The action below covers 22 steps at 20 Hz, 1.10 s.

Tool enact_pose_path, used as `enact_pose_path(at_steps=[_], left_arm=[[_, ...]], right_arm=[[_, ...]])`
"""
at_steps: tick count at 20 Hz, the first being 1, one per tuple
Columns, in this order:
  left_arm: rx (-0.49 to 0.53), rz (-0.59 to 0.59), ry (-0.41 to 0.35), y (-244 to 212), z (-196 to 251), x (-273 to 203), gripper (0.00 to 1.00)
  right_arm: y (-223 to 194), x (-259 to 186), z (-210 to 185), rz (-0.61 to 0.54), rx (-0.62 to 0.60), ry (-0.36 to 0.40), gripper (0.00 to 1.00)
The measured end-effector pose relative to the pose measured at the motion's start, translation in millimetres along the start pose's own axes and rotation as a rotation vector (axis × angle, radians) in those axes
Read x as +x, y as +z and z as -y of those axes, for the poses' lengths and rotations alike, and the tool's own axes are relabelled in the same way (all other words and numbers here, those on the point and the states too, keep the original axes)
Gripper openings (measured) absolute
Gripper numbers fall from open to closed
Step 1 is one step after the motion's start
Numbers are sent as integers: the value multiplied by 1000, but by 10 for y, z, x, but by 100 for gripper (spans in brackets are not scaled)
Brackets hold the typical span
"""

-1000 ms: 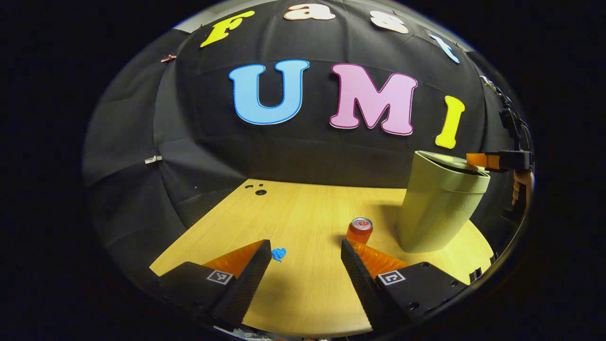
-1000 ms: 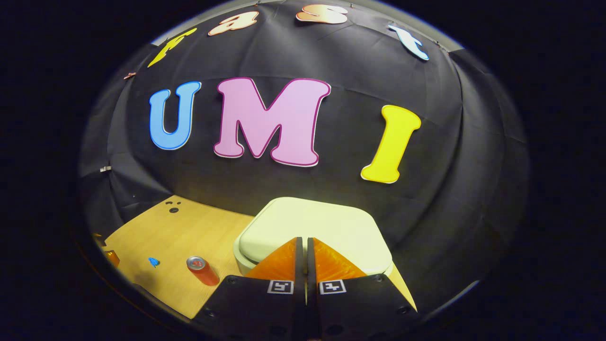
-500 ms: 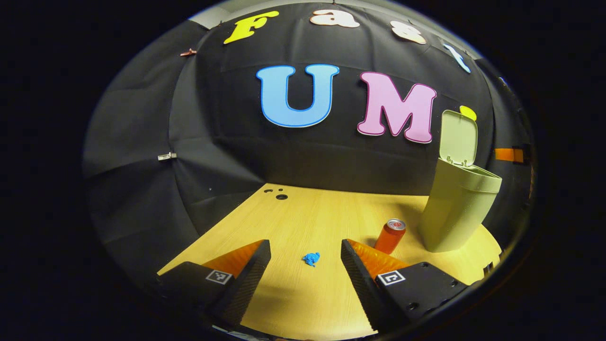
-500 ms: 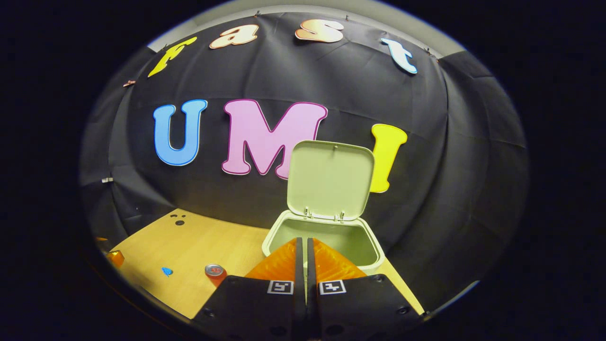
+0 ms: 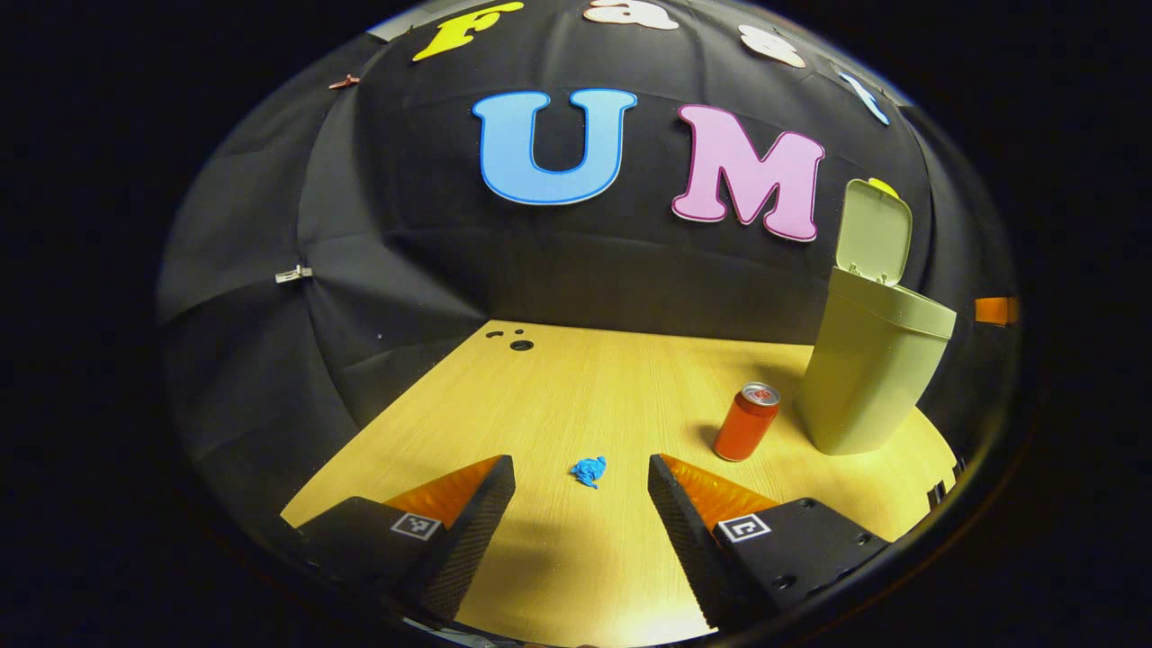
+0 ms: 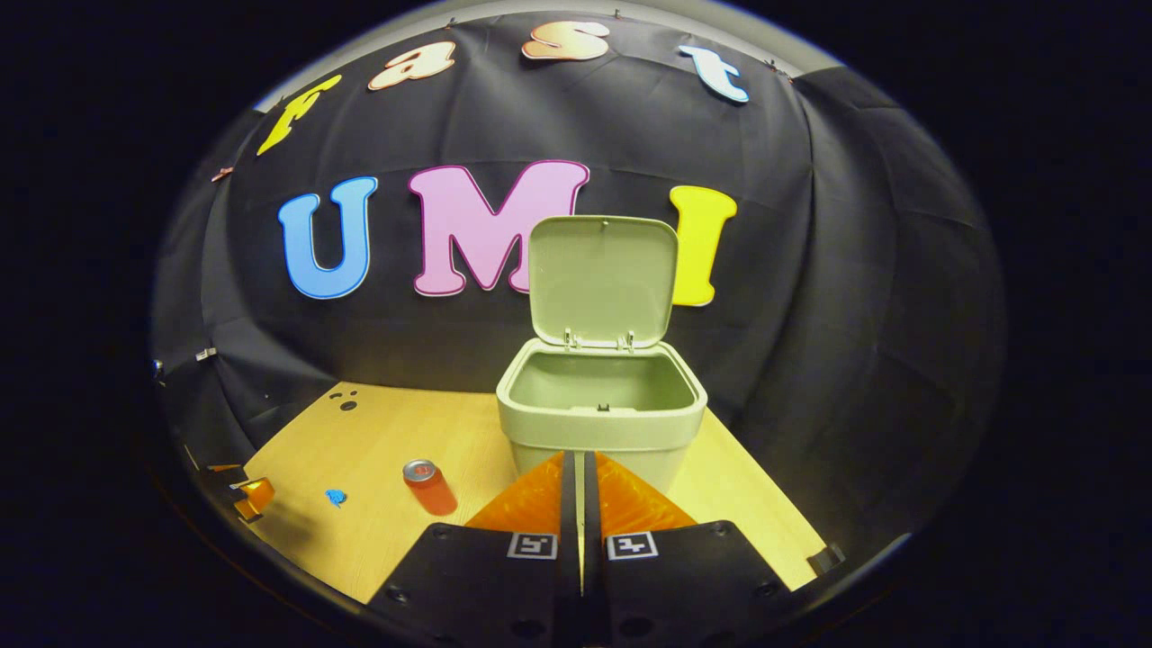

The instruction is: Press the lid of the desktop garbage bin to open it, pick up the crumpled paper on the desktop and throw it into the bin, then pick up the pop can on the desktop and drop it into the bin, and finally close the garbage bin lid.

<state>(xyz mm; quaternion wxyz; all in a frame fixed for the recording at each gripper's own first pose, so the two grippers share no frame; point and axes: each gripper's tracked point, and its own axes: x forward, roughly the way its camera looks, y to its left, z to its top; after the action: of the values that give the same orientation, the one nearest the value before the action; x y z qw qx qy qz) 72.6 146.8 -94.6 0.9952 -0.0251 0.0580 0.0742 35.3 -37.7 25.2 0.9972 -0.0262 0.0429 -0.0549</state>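
Here the pale green plastic bin (image 6: 600,423) stands with its lid (image 6: 601,279) upright. The left gripper (image 5: 580,490) gapes wide, a blue crumpled paper (image 5: 589,470) at its twelve o'clock and a red pop can (image 5: 746,422) at two. The right gripper (image 6: 582,477) is pinched together on nothing.

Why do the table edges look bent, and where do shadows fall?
Left gripper view: fisheye lens bows the table; can shadows fall leftward. Right gripper view: bin stays sharp and evenly lit, while the table corners curve and darken near the rim.
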Motion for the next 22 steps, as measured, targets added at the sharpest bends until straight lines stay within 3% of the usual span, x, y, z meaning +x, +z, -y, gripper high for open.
enact_pose_path(at_steps=[3, 7, 11, 12, 14, 15, 22], left_arm=[[12, -32, -9, -101, 29, 204, 96], [-17, -93, -17, -215, 75, 467, 95], [-31, -143, -13, -330, 91, 807, 96], [-19, -155, -7, -367, 68, 879, 96], [10, -182, 1, -483, 25, 1057, 96], [21, -197, 5, -537, 3, 1141, 96], [41, -272, 13, -818, 0, 1570, 96]], right_arm=[[-198, -126, 99, -34, -1, -24, 5], [-491, -252, 179, -101, 33, -50, 35], [-706, -357, 154, -153, 60, -54, 48], [-756, -385, 127, -168, 67, -49, 57], [-840, -419, 71, -199, 82, -33, 90], [-874, -433, 65, -209, 86, -35, 96], [-1114, -592, 37, -284, 54, -40, 98]])
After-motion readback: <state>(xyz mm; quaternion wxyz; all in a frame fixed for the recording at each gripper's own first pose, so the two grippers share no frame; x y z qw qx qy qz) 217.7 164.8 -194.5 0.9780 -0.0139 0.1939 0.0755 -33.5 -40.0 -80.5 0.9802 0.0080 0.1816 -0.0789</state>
